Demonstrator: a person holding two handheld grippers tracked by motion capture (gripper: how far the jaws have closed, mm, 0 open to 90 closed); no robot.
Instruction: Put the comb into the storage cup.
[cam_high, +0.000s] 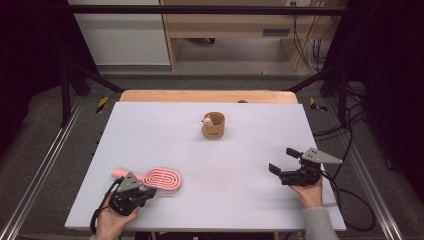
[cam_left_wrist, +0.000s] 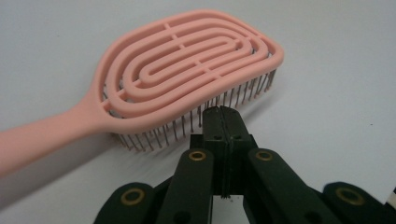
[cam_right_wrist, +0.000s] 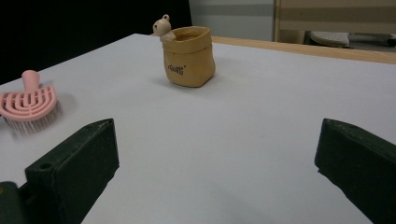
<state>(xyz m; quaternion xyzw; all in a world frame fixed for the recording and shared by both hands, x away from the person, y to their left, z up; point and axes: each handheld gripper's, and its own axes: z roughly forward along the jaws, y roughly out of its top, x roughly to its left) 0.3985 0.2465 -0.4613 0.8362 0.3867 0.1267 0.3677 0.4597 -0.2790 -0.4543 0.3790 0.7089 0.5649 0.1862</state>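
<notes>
Pink brush (cam_left_wrist: 187, 70) bristles show past the left gripper's (cam_left_wrist: 224, 114) pressed-together jaws; right gripper (cam_high: 284, 161) jaws spread.

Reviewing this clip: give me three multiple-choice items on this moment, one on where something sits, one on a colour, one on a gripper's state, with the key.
1. Where does the hairbrush lie on the table?
A. At the far edge by the pot
B. Near the front left, by the left gripper
C. Under the right gripper

2. What colour is the hairbrush?
A. Pink
B. Blue
C. Black

3. How do the left gripper's jaws stand?
A. Wide open around the brush handle
B. Closed on the pot
C. Shut together, with nothing between them

Key: 1 B, the high view shows the brush at the front left beside the left gripper, far from the tan pot. 2 A, its looped back is pink in all three views. 3 C, the left gripper view shows both jaws pressed together just short of the bristles.
</notes>
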